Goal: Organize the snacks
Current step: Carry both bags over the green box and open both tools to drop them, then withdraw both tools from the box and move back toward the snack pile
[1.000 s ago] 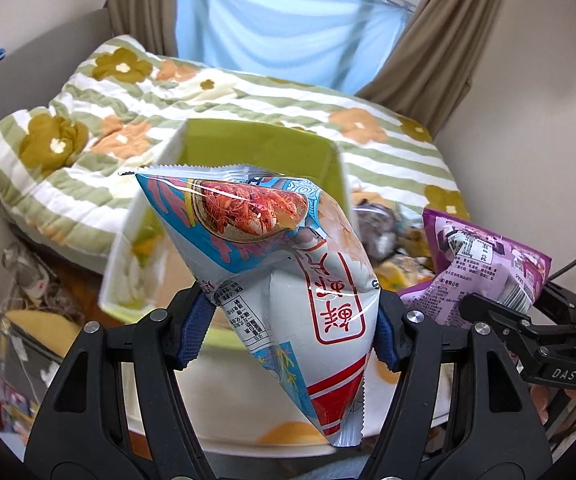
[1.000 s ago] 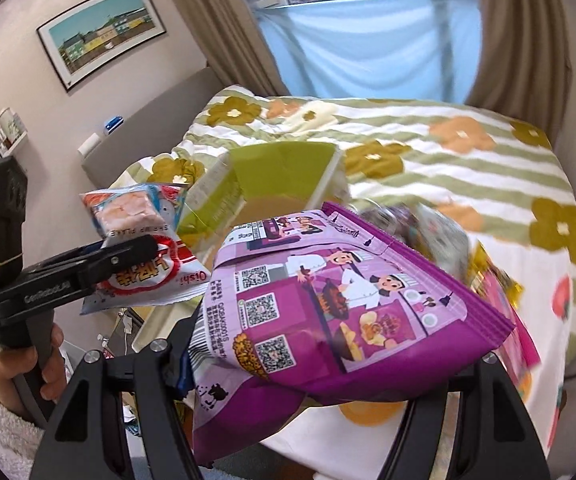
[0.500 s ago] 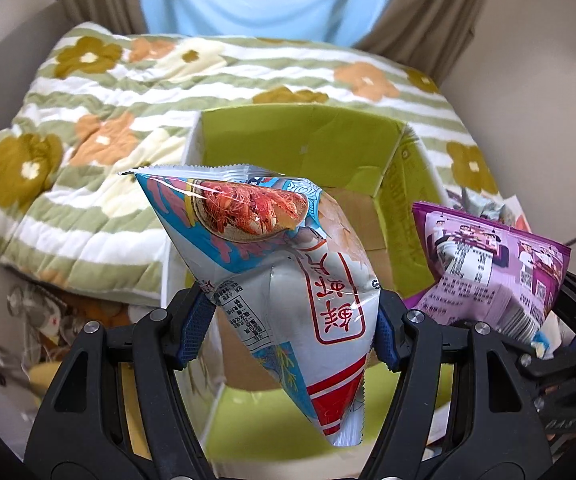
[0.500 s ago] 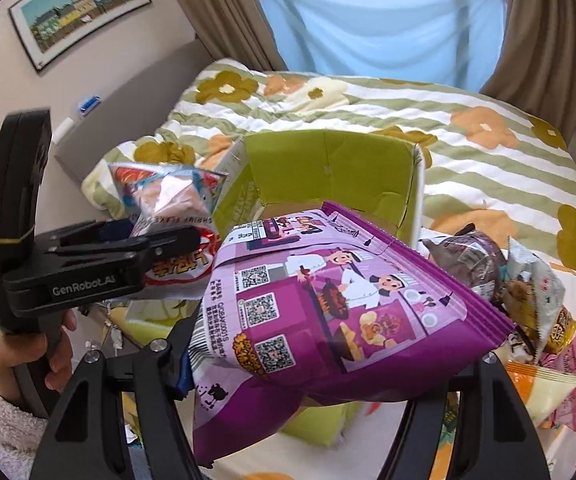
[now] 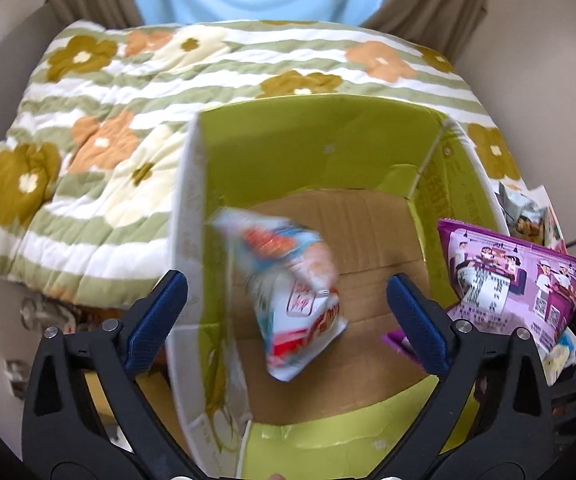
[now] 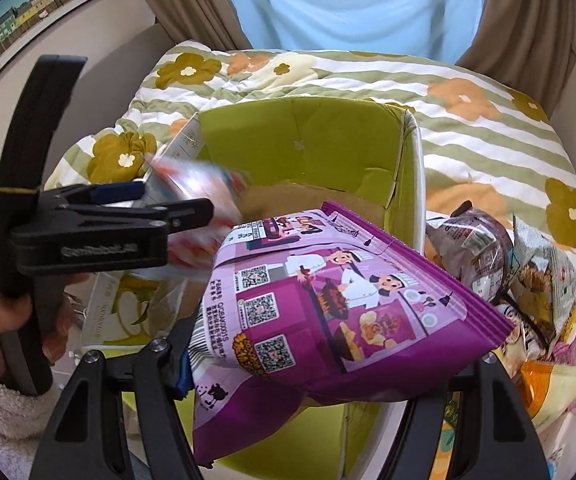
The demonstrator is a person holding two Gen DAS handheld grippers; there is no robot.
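Note:
A green cardboard box with a brown floor stands open on the bed. My left gripper is open above it, and a blurred white, blue and red shrimp snack bag is loose between the fingers, over the box floor. In the right wrist view the same bag is blurred beside the left gripper. My right gripper is shut on a purple chip bag, held over the box's near right corner. The purple bag also shows in the left wrist view.
A floral striped quilt covers the bed around the box. A pile of several snack packets lies right of the box. Curtains and a blue window cover are behind. A framed picture hangs at left.
My left gripper has opened and let go of the shrimp snack bag, which is dropping into the box. Both grippers moved forward over the box. The right gripper still holds the purple bag.

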